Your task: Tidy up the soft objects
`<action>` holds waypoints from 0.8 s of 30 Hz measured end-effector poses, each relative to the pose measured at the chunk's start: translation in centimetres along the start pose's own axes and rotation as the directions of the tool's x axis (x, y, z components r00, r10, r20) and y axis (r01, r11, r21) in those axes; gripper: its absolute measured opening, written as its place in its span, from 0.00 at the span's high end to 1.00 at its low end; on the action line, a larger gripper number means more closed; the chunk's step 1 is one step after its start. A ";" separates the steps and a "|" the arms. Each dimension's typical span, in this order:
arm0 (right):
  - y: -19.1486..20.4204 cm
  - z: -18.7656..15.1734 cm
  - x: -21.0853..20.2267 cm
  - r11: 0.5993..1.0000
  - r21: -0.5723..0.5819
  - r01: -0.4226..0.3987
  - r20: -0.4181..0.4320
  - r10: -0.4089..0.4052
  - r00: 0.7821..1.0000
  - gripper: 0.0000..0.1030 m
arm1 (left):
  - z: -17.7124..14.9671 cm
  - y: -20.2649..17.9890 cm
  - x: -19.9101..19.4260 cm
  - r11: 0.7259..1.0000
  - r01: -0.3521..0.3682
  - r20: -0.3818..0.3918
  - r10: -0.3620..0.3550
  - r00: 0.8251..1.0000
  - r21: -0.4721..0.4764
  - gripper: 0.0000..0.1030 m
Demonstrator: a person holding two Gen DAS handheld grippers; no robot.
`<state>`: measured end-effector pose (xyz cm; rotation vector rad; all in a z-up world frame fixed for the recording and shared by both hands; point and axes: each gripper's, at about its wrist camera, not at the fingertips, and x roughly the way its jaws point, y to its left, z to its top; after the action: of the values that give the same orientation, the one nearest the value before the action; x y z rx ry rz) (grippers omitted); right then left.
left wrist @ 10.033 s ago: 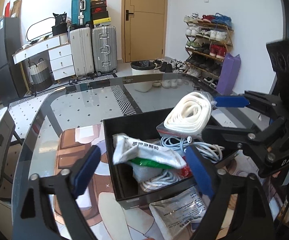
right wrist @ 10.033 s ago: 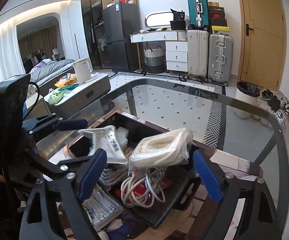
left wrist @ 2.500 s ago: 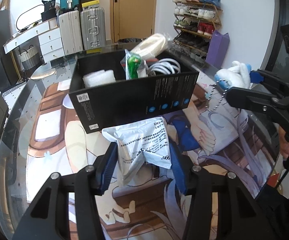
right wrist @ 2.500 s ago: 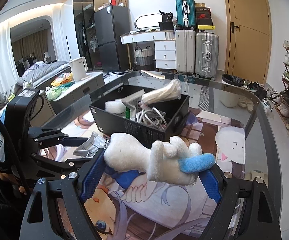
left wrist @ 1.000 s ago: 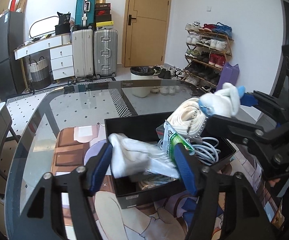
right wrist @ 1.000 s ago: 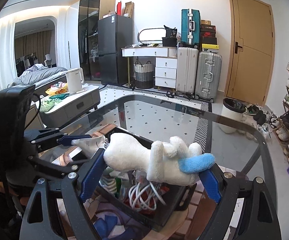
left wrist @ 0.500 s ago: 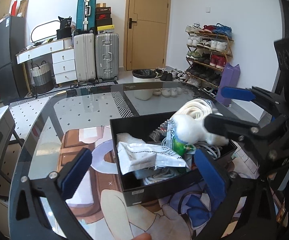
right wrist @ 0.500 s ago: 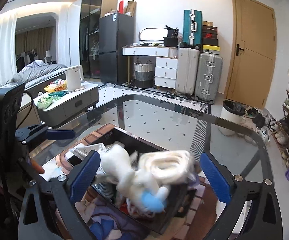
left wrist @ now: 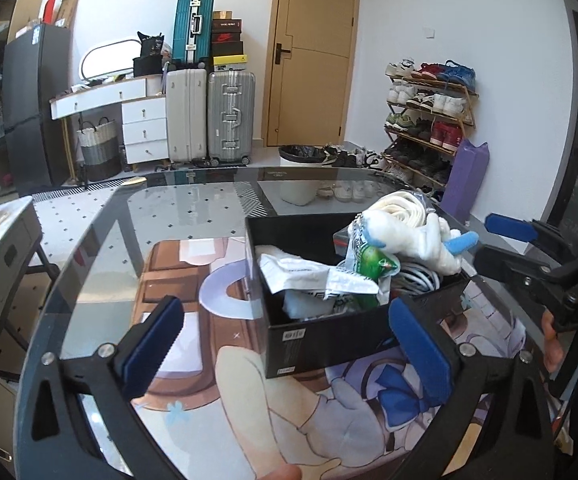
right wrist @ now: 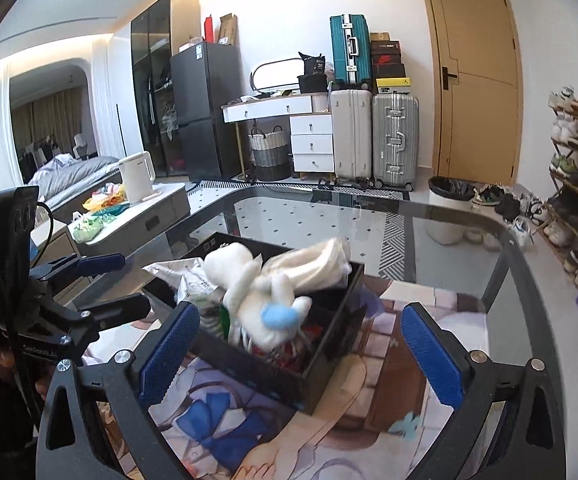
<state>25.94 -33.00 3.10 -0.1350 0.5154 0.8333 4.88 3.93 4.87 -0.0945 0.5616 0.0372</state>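
Observation:
A black box (left wrist: 329, 336) (right wrist: 249, 368) stands on the glass table. It holds a white plush toy with a blue tip (left wrist: 421, 240) (right wrist: 257, 292), a white printed packet (left wrist: 309, 276), a green packet (left wrist: 373, 260), white cables (left wrist: 421, 276) and a bagged white coil (left wrist: 401, 204). The plush lies on top of the pile. My left gripper (left wrist: 285, 340) is open and empty, in front of the box. My right gripper (right wrist: 301, 348) is open and empty, just short of the box; it also shows in the left wrist view (left wrist: 501, 244).
A printed anime mat (left wrist: 217, 360) covers the near part of the glass table (left wrist: 193, 204). Suitcases (left wrist: 213, 116), a white dresser, a door, a bin and a shoe rack (left wrist: 425, 120) stand beyond it. A low grey table with a kettle (right wrist: 137, 176) is at left.
Both grippers let go of their loads: the packet and the plush now lie in the box. Both grippers have pulled back from the box and stand open.

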 end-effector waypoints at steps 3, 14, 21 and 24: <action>0.2 -1.3 -0.5 1.000 0.024 -0.014 0.020 0.014 1.000 0.01 | -0.3 -0.2 -0.4 1.000 -0.021 0.011 0.021 1.000 0.012 0.00; 1.5 -3.0 -2.1 0.999 -0.003 -0.044 0.088 0.044 0.995 0.01 | -1.7 -0.1 -0.5 0.996 -0.084 0.030 0.084 0.996 0.003 0.00; 2.2 -4.2 -1.5 0.998 -0.045 -0.048 0.077 0.051 0.996 0.01 | -1.8 0.4 -0.3 0.995 -0.101 0.039 0.101 0.994 -0.012 0.00; 2.1 -4.1 -1.4 0.998 -0.045 -0.049 0.078 0.053 0.996 0.01 | -1.7 0.6 -0.2 0.995 -0.099 0.039 0.100 0.994 -0.020 0.00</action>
<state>22.03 -33.85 0.39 -0.1283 0.4281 0.8964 3.77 4.33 3.48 -0.0836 0.5259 0.1408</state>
